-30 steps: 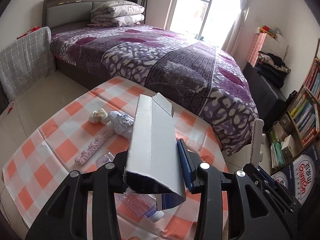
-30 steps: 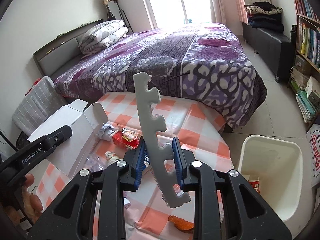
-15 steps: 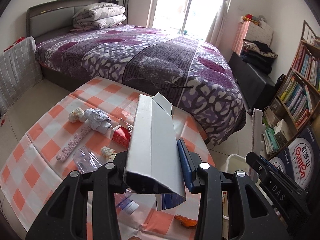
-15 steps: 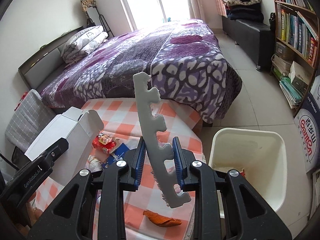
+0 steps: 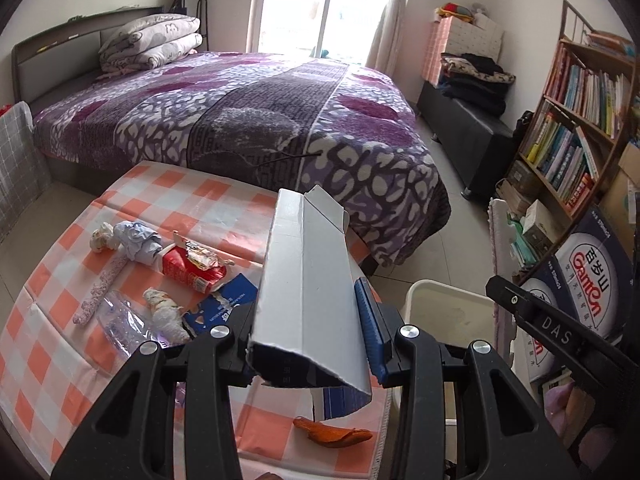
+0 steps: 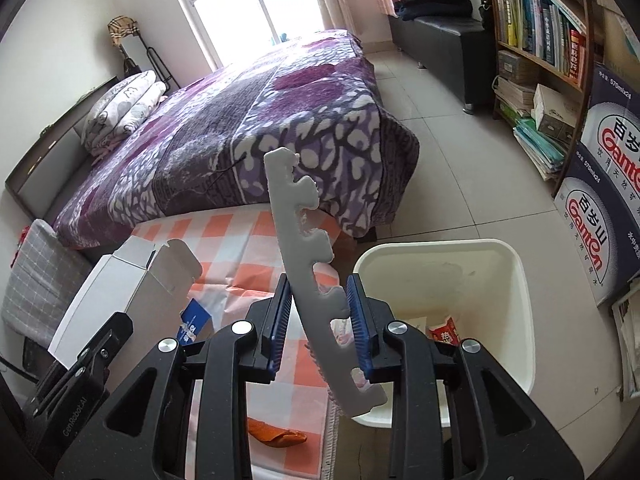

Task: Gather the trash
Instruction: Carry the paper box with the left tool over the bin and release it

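My left gripper [image 5: 308, 332] is shut on a long grey cardboard box [image 5: 308, 288], held above the checked table's right edge; the box also shows in the right wrist view [image 6: 120, 292]. My right gripper [image 6: 320, 316] is shut on a notched grey foam strip [image 6: 304, 248], held upright beside the white trash bin [image 6: 516, 280]. The bin also shows in the left wrist view [image 5: 416, 296], to the right of the table. On the table [image 5: 192, 200] lie a red packet [image 5: 188, 268], a crumpled blue-white wrapper [image 5: 138, 240], a clear bottle [image 5: 124, 320] and an orange peel [image 5: 332, 436].
A bed [image 5: 248, 112] with a purple cover stands behind the table. A bookshelf [image 5: 580, 120] and printed cartons [image 5: 592, 280] stand at the right beyond the bin. A black bench [image 5: 468, 132] lies along the far wall. The bin holds a red packet [image 6: 442, 330].
Both grippers have swung to the right with their loads. The trash bin has come into the left wrist view and now lies nearer the right gripper.
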`<action>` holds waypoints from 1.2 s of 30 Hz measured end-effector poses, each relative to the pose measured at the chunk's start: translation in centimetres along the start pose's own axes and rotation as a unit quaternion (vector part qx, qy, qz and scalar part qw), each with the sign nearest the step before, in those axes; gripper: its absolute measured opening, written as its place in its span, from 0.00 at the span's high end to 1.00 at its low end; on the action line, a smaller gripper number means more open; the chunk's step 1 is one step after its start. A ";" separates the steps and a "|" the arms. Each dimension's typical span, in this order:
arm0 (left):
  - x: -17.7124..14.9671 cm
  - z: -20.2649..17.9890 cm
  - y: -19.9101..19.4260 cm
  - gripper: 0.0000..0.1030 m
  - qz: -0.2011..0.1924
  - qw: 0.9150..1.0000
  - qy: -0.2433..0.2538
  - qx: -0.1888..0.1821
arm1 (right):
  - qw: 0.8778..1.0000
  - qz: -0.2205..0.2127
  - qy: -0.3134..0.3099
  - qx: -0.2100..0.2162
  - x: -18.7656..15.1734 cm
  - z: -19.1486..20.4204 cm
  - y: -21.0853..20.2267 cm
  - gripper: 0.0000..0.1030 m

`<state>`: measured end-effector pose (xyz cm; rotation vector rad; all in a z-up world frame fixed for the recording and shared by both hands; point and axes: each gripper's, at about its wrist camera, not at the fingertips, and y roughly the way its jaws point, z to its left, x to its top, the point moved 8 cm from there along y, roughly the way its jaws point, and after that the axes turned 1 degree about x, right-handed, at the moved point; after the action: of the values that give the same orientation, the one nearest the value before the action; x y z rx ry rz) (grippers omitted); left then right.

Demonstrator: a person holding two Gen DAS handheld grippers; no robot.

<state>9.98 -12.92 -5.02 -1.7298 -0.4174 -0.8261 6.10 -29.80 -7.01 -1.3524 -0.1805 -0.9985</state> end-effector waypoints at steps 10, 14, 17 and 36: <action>-1.7 -5.0 1.0 0.60 0.020 0.999 0.031 -0.032 | 0.995 -0.036 0.082 -0.043 1.4 -6.6 -2.1 0.15; -2.4 -7.0 1.3 0.60 0.029 0.998 0.038 -0.046 | 0.992 -0.045 0.101 -0.056 1.8 -8.9 -2.9 0.13; -2.9 -8.5 1.5 0.60 0.035 0.997 0.045 -0.055 | 0.990 -0.054 0.110 -0.066 2.1 -10.3 -3.5 0.10; -5.6 -14.8 2.7 0.46 0.076 0.985 0.063 -0.141 | 0.983 -0.082 0.122 -0.107 2.5 -14.8 -6.2 0.07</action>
<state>3.19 -26.98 -8.84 -1.9281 -0.0833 -0.9112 -2.82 -43.14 -4.93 -1.4105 0.0010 -1.3430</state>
